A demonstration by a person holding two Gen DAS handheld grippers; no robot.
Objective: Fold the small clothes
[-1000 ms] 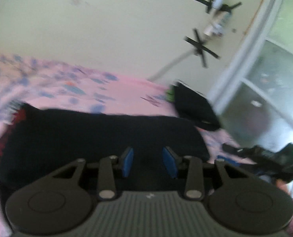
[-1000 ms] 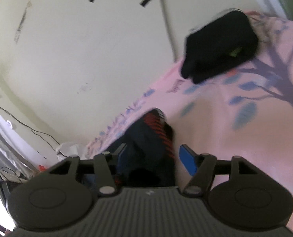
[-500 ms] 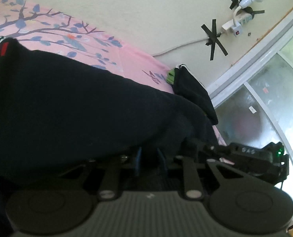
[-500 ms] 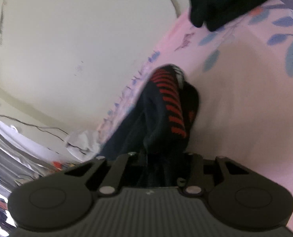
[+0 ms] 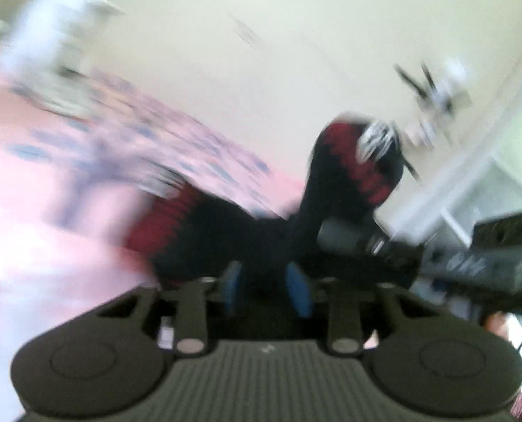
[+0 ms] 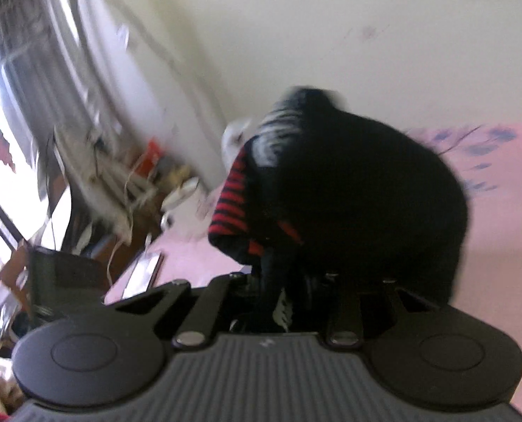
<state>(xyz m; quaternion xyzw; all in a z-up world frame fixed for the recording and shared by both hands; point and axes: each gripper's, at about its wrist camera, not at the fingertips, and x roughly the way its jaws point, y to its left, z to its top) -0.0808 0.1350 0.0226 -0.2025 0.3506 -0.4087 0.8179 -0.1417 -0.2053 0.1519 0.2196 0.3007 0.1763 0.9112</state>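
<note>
1. Garment [image 5: 261,232]: a dark piece with red stripes and a white-patterned edge, bunched up over a pink sheet [image 5: 32,232] printed with blue leaves. Both views are blurred.
2. Left gripper [image 5: 266,290]: its blue pads [image 5: 298,290] stand apart and the jaws are opening. Dark cloth lies between them, and the pads do not seem to press on it, though the blur leaves this unsure.
3. In the left view one part of the garment rises to the right, above the other gripper's dark body [image 5: 366,246], with the red stripes and white edge at the top.
4. Right gripper [image 6: 282,292]: its jaws are narrowly set with dark cloth bunched between them; the pads themselves are hidden by the cloth, but it looks clenched on the garment [image 6: 349,190].
5. In the right view the garment hangs as a rounded dark mass right in front of the gripper, striped cuff to the left, above the sheet [image 6: 500,246].
6. Wall [image 5: 296,35]: pale, behind the bed. A window frame [image 5: 472,176] shows at the right of the left view.
7. Clutter [image 6: 120,176] of cables and papers lies at the left of the right view, beside a curtain [image 6: 50,70].
</note>
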